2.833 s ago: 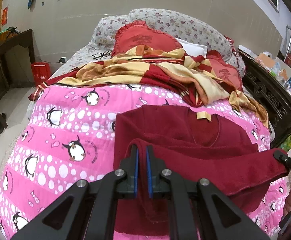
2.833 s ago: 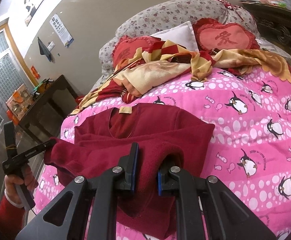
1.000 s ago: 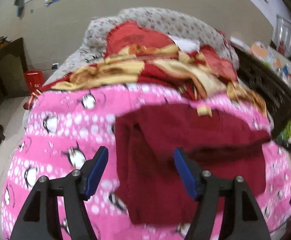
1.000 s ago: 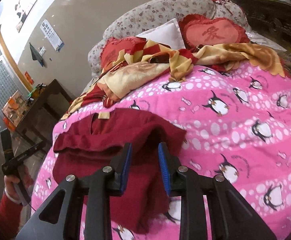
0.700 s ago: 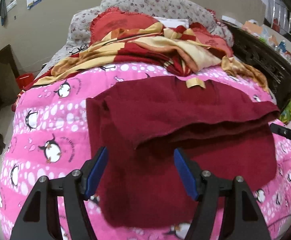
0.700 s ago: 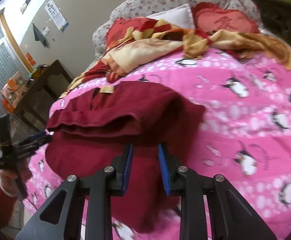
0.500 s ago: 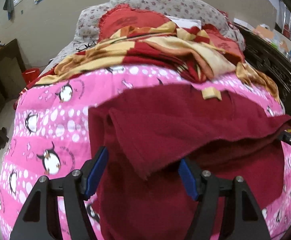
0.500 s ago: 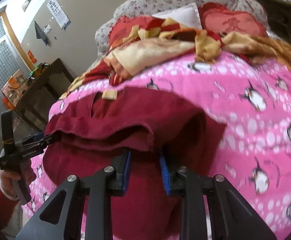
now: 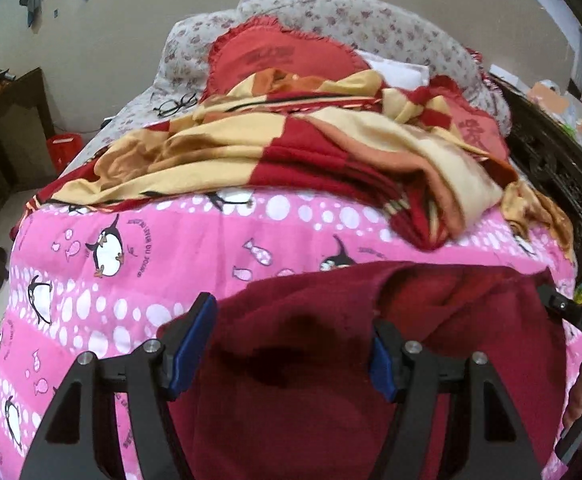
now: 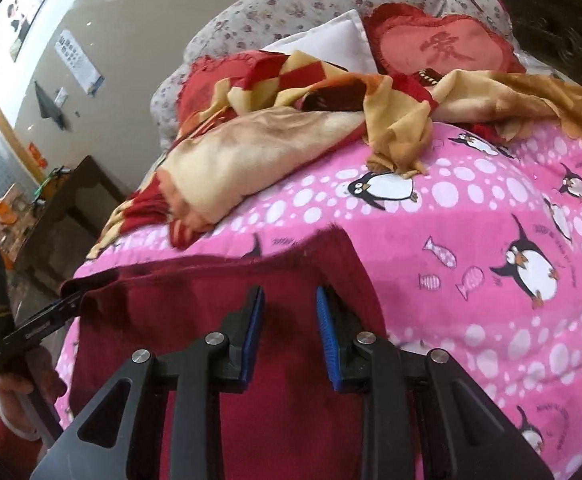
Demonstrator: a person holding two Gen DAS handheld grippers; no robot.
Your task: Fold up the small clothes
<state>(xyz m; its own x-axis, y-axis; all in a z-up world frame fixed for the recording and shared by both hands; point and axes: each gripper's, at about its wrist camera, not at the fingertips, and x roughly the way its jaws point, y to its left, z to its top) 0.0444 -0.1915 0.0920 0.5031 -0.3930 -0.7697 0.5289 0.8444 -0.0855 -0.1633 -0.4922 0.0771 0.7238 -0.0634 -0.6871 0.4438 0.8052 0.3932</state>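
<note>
A dark red knit top lies folded on the pink penguin quilt. My left gripper is wide open, low over the top's left part, its fingers straddling the cloth. My right gripper is open with a narrower gap, right over the top's right edge; the cloth rises in front of both blue pads. Neither holds the cloth. The left gripper shows in the right wrist view, and the right gripper in the left wrist view.
A red and yellow blanket is heaped across the bed beyond the top, with red cushions and a floral pillow behind. Glasses lie near the pillow. A dark wooden desk stands left of the bed, and dark furniture to the right.
Both grippers let go of the top, then dropped low and close over it. The folded edge now fills the lower view, and the collar label is out of sight.
</note>
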